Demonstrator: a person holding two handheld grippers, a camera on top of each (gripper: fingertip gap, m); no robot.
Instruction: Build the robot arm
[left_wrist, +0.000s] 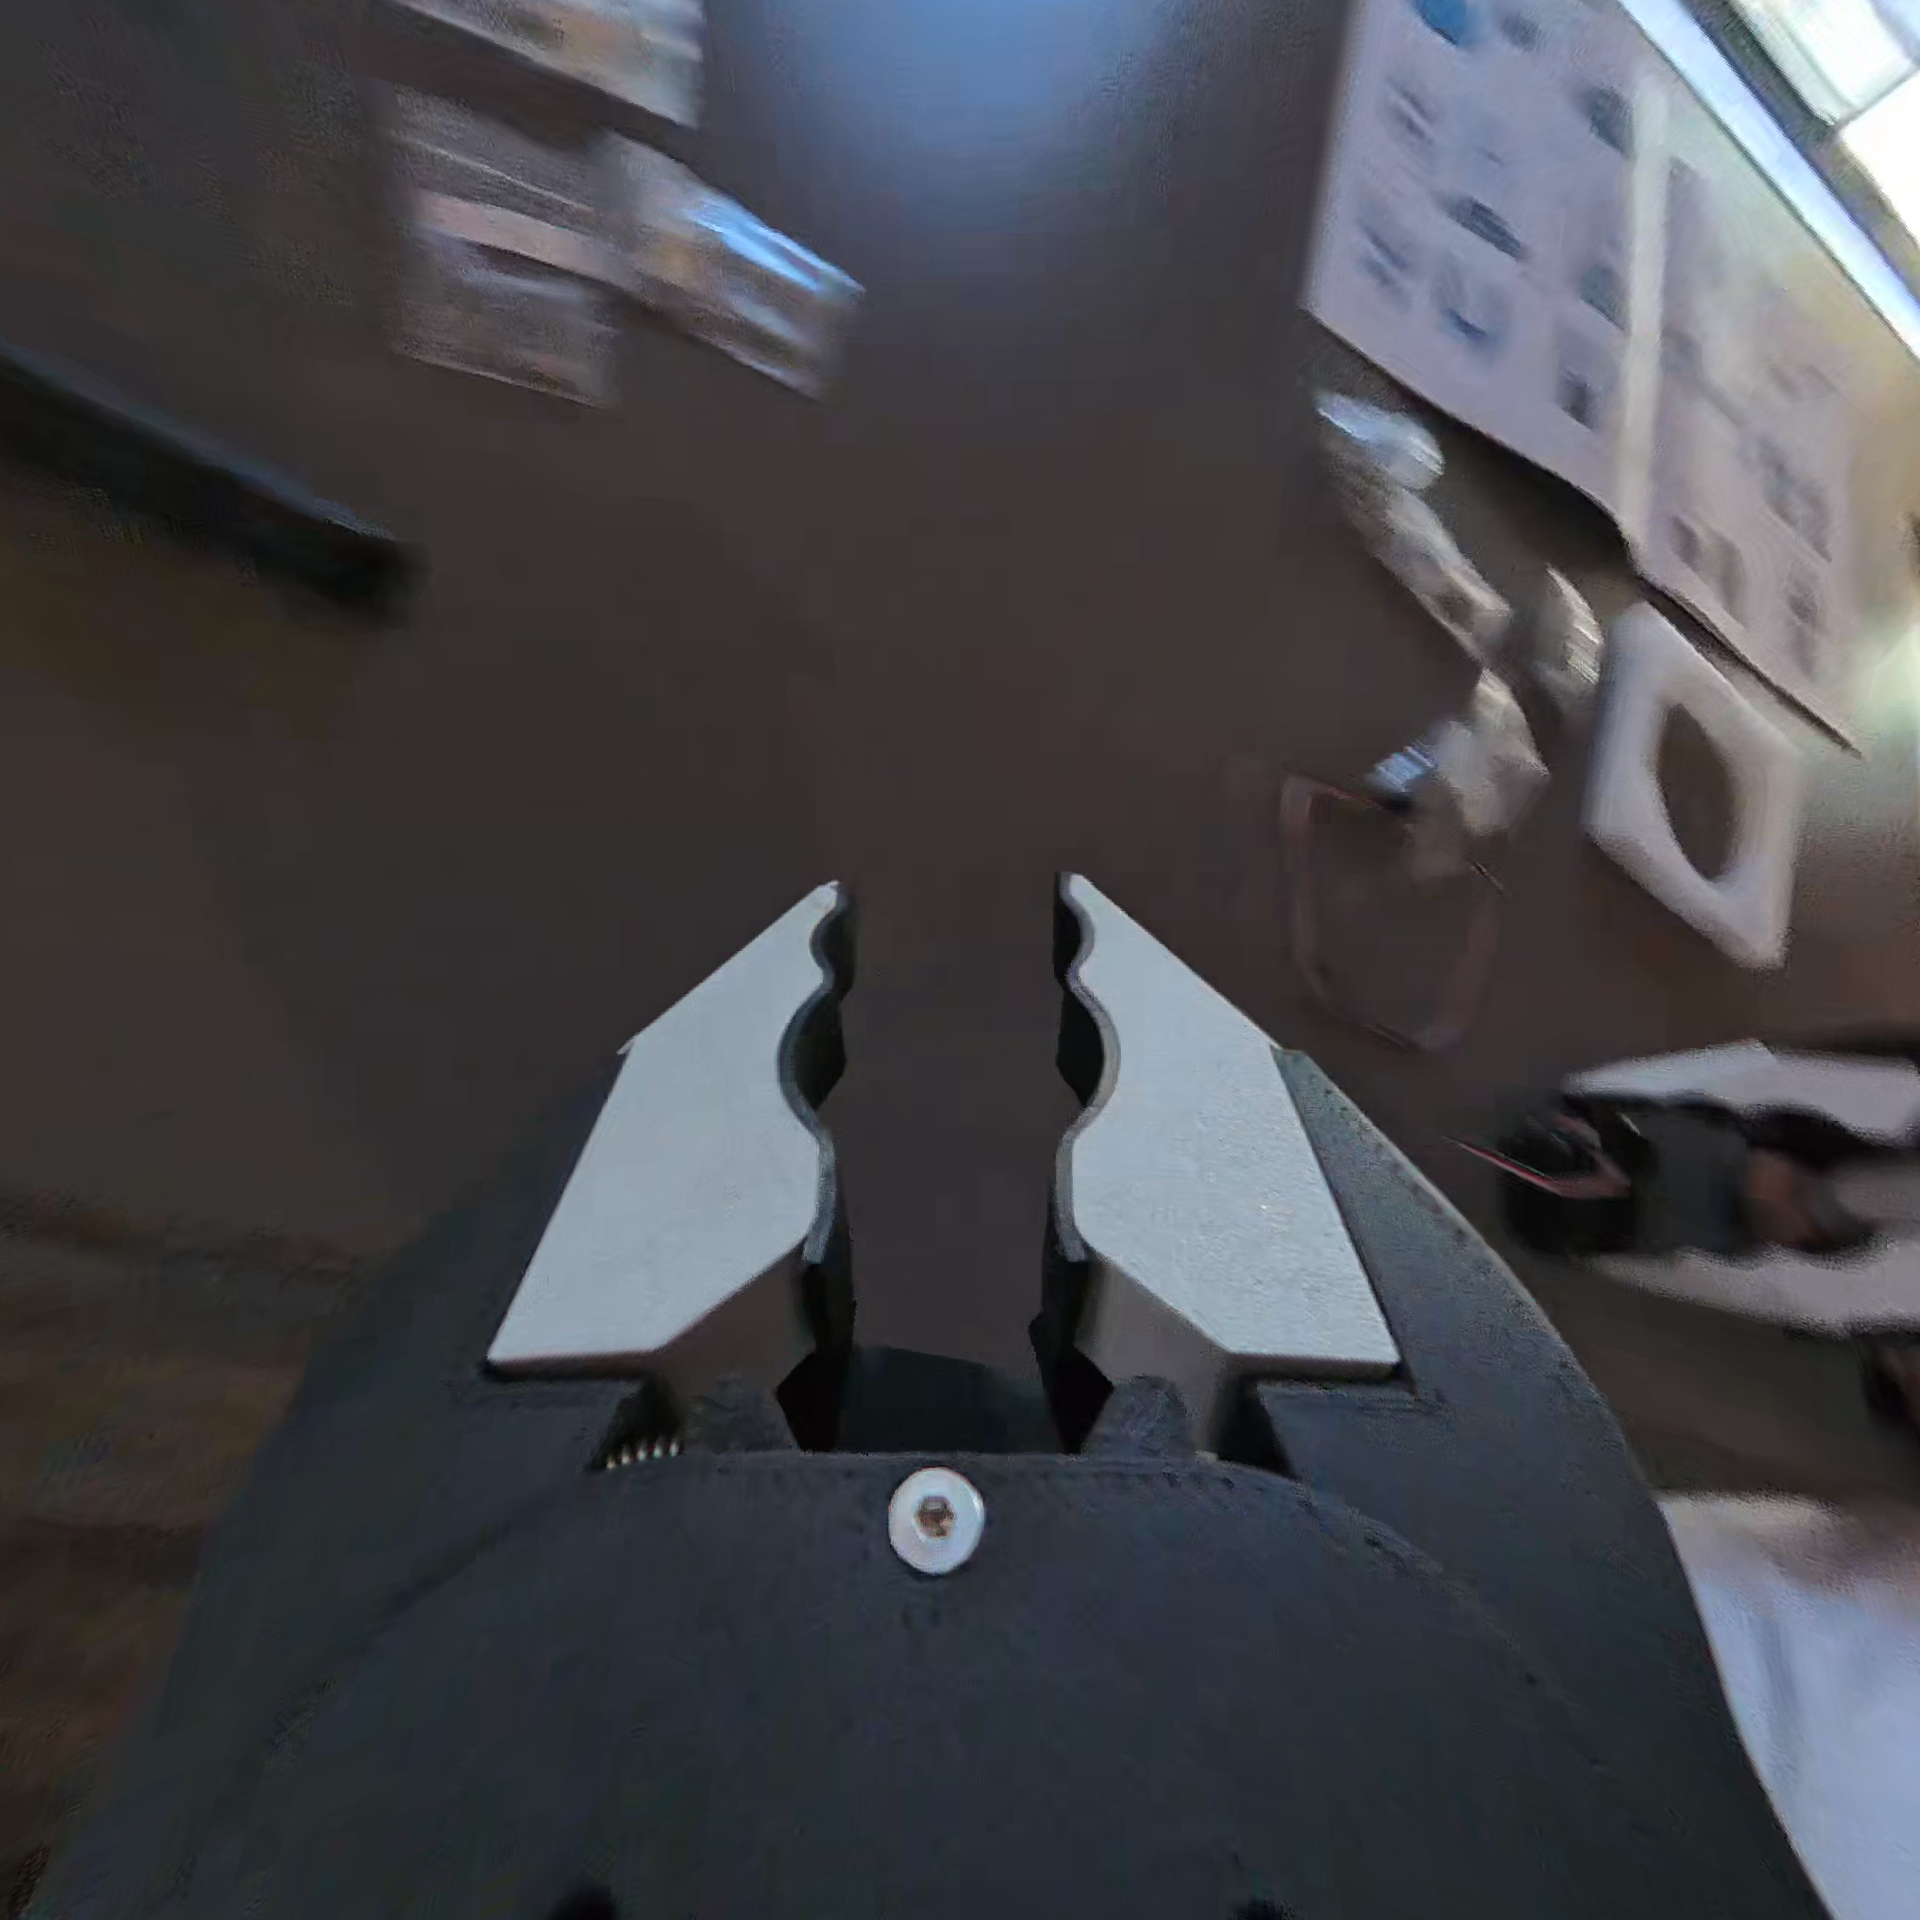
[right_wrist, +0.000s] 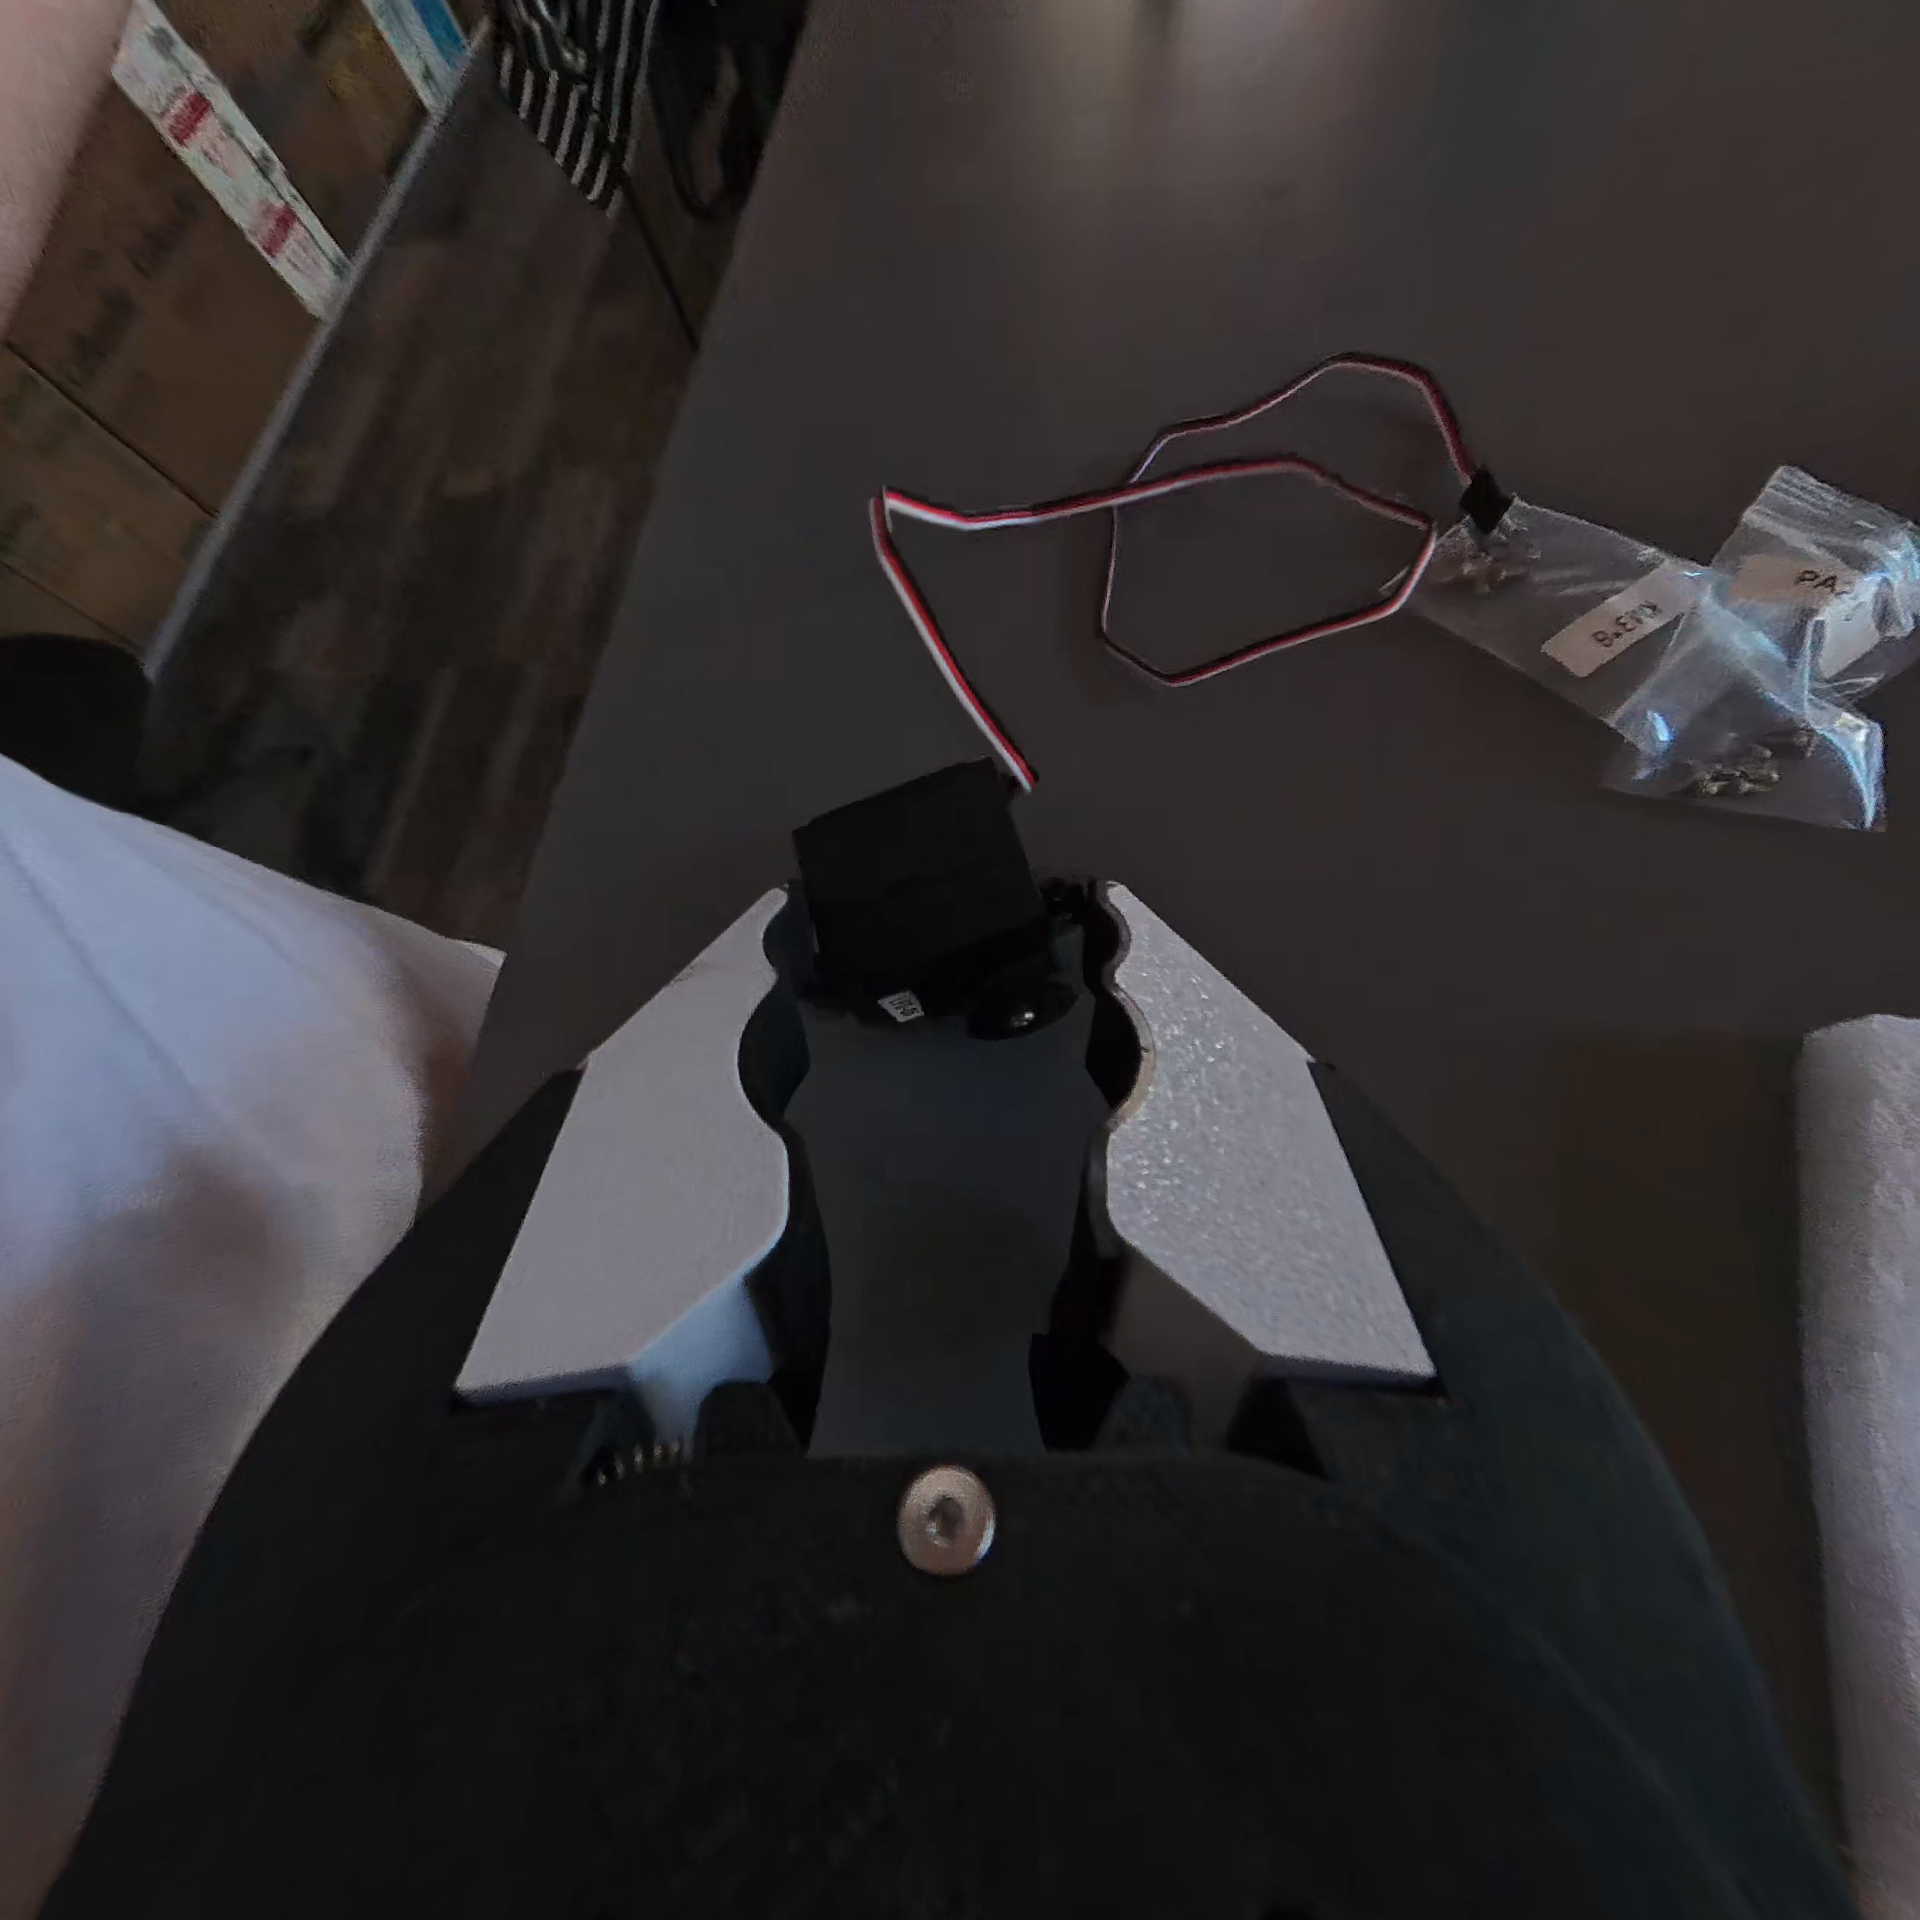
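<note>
Our right gripper (right_wrist: 940, 904) is clamped on a small black servo (right_wrist: 914, 904), which sits between the tips of the two pale fingers (right_wrist: 1226, 1174). The fingers stand only as far apart as the servo's body is wide. A small white label shows on the servo's near face. From its far corner a red, white and black cable (right_wrist: 1143, 509) rises, bends sharply, and runs off to the right in a loose loop that lies on the dark counter (right_wrist: 1039, 260). The cable ends in a black plug (right_wrist: 1484, 497), which rests at the edge of two clear bags (right_wrist: 1704, 644) holding small metal parts. The bags lie on the counter well to the right of the servo. White cloth (right_wrist: 177, 1091) fills the left of the right wrist view, and a white sheet (right_wrist: 1860, 1351) lies at the right edge.

Our left gripper (left_wrist: 954, 914) holds nothing: its fingers (left_wrist: 686, 1174) are partly open with a clear gap between them, and only the dark counter (left_wrist: 935, 623) shows through the gap. This view is badly blurred. To the right we make out a white square frame (left_wrist: 1688, 790), printed sheets (left_wrist: 1538, 260) beyond it, and some clear bags (left_wrist: 1444, 644) beside them. What the smeared shapes at upper left are, we cannot tell.
</note>
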